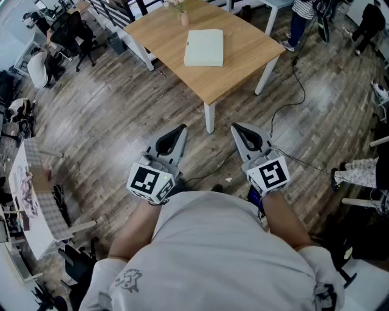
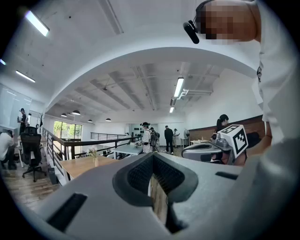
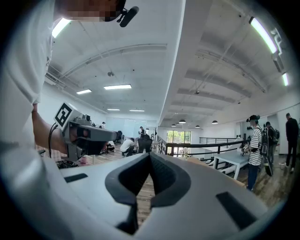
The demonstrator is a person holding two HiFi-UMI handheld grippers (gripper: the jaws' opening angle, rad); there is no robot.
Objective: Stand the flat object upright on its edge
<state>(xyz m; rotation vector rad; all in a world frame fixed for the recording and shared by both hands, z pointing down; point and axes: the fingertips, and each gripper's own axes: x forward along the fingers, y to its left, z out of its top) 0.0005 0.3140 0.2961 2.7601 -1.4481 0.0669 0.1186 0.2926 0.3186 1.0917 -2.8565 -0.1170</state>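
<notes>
A flat pale rectangular object lies flat on the wooden table at the top of the head view. My left gripper and right gripper are held side by side close to the person's body, above the floor and well short of the table. Both are shut with nothing between the jaws. In the left gripper view the left gripper points level into the room, with the table low at the left. The right gripper also points level. Neither gripper view shows the flat object.
A small vase with flowers stands on the table's far side. A black cable runs over the wood floor to the right of the table. Office chairs stand at the far left, and a cloth-covered table is near left. People stand by a white table.
</notes>
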